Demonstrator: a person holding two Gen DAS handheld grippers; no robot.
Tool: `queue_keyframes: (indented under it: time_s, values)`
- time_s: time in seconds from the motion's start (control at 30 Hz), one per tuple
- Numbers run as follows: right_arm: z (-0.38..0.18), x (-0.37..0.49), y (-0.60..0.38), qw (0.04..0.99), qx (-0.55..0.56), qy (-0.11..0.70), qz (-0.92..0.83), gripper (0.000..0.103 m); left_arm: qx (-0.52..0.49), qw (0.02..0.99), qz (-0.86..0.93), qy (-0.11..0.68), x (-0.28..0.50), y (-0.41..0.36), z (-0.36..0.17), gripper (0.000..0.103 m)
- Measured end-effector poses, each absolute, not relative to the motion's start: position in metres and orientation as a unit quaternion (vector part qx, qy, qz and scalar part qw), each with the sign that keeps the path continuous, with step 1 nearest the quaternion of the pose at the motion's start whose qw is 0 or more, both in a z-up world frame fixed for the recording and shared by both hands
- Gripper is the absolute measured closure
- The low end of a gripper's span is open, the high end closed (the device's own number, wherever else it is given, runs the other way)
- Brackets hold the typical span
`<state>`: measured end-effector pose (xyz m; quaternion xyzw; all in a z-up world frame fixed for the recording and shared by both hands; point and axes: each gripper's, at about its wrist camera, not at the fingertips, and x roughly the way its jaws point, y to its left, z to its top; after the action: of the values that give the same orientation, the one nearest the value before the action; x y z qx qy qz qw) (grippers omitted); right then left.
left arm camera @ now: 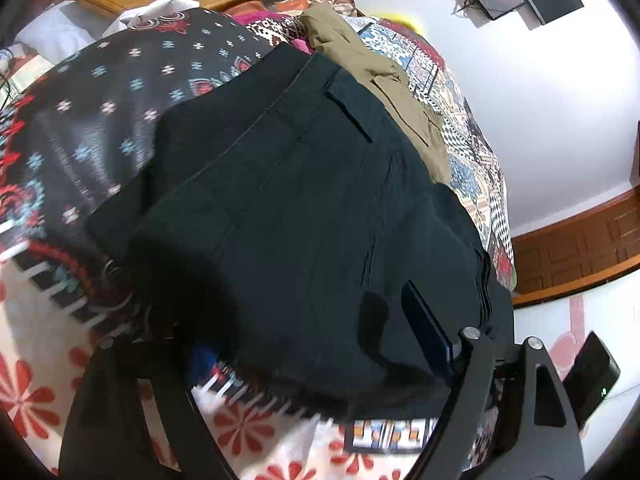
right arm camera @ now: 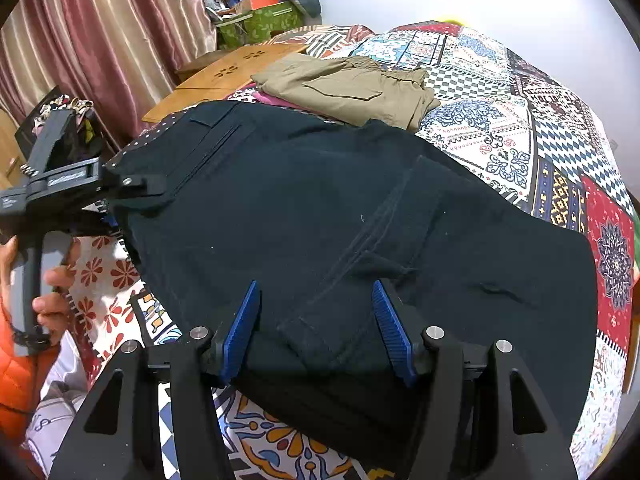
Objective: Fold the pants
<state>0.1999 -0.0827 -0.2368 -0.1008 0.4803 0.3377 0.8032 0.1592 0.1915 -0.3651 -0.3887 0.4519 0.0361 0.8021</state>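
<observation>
Pants [right arm camera: 320, 220], dark, soft, limp, sprawl across bed [right arm camera: 500, 120]. My right gripper [right arm camera: 316, 332] jaws gape over the near hem; left gripper [right arm camera: 132, 188] seemingly open at the waistband, best hold.

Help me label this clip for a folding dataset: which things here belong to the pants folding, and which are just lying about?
Part of the job:
- dark pants, spread on the patchwork bedspread
- right gripper, jaws open astride the near edge
- left gripper, at the far edge

Lying about:
- khaki pants, already folded
- wooden lap table
- green box
- curtain
</observation>
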Motion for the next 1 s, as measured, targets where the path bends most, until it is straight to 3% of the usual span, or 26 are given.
queue_keyframes:
  time_s: [0.13,0.2,0.23,0.47,0.63,1.0]
  values:
    - [-0.237,0.200,-0.083,0.803,-0.101,0.480,0.338,0.047,-0.377,0.809,0.050,0.448,0.167,0.187,-0.363,0.022]
    - [-0.237,0.200,-0.083,0.803,-0.101,0.480,0.338,0.047,-0.358,0.815,0.065,0.451,0.168,0.187,-0.361,0.034]
    - [-0.237,0.200,-0.083,0.803,-0.100,0.481,0.338,0.047,-0.344,0.817,0.078,0.456,0.169,0.186,-0.360,0.046]
    - [-0.237,0.199,-0.084,0.803,-0.101,0.480,0.337,0.047,-0.295,0.837,0.108,0.448,0.166,0.183,-0.348,0.072]
    - [-0.233,0.198,-0.086,0.805,-0.102,0.477,0.338,0.047,-0.221,0.868,0.113,0.430,0.163,0.167,-0.325,0.081]
    - [-0.207,0.209,-0.134,0.835,-0.073,0.450,0.307,0.047,-0.119,0.915,0.072,0.379,0.169,0.129,-0.252,0.083]
